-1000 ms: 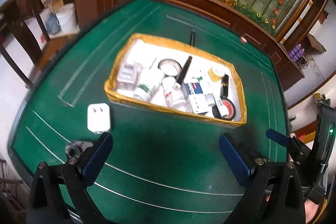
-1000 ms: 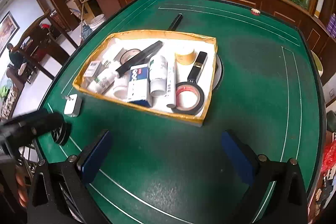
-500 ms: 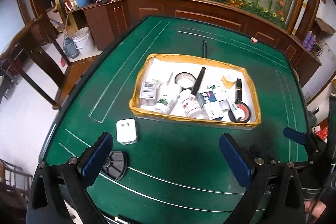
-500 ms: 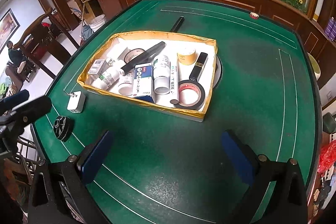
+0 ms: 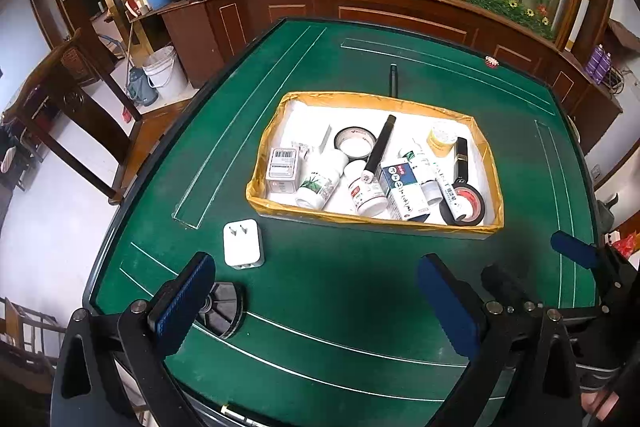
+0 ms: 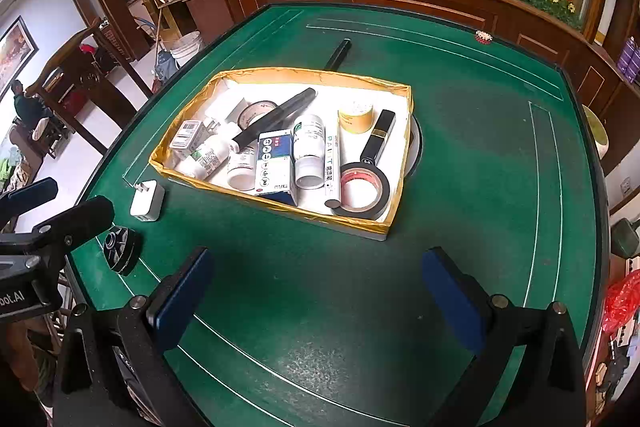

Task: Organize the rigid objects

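Note:
A yellow-rimmed white tray point(image 5: 476, 118) point(image 6: 403, 155) sits mid-table, holding several bottles, boxes, tape rolls and a black tube. Outside it, on the green felt, lie a white plug adapter point(image 5: 242, 243) point(image 6: 147, 201), a black round part point(image 5: 225, 309) point(image 6: 120, 249) and a black pen point(image 5: 393, 79) point(image 6: 338, 54) beyond the tray's far edge. My left gripper point(image 5: 318, 301) hangs open over the near felt, its left finger above the black round part. My right gripper point(image 6: 316, 297) is open too, empty, short of the tray's near corner.
The green table point(image 5: 352, 307) has white lines and a dark raised edge. A wooden counter and planter run along the far side. Chairs and buckets stand on the floor to the left. A small red-and-white disc point(image 6: 483, 36) lies near the far edge.
Both views have pulled back and risen from the table, so the tray looks smaller and farther. The adapter and black round part have come fully into the left wrist view.

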A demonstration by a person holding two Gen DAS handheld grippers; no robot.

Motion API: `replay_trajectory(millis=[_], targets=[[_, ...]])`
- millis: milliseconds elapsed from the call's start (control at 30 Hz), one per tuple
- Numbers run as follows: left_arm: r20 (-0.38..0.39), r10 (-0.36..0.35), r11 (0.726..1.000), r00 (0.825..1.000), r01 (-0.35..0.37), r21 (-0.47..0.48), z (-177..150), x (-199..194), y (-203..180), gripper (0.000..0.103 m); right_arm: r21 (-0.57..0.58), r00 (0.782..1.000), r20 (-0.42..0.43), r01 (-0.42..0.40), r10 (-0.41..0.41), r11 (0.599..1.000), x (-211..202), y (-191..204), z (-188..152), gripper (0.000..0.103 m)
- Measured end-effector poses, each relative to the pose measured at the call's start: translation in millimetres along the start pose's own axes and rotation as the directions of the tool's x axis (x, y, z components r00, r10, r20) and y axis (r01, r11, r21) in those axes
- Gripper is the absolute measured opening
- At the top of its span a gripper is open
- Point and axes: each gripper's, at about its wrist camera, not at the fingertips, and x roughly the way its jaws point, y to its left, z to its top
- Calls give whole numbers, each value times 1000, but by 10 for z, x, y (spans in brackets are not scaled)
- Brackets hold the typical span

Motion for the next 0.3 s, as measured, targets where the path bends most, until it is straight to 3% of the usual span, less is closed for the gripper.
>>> replay_trajectory(millis=[300], targets=[[13, -22, 999, 1000, 21, 44, -53, 5, -114, 102, -1, 1000, -2, -1, 1, 1000, -5, -19, -14, 103]])
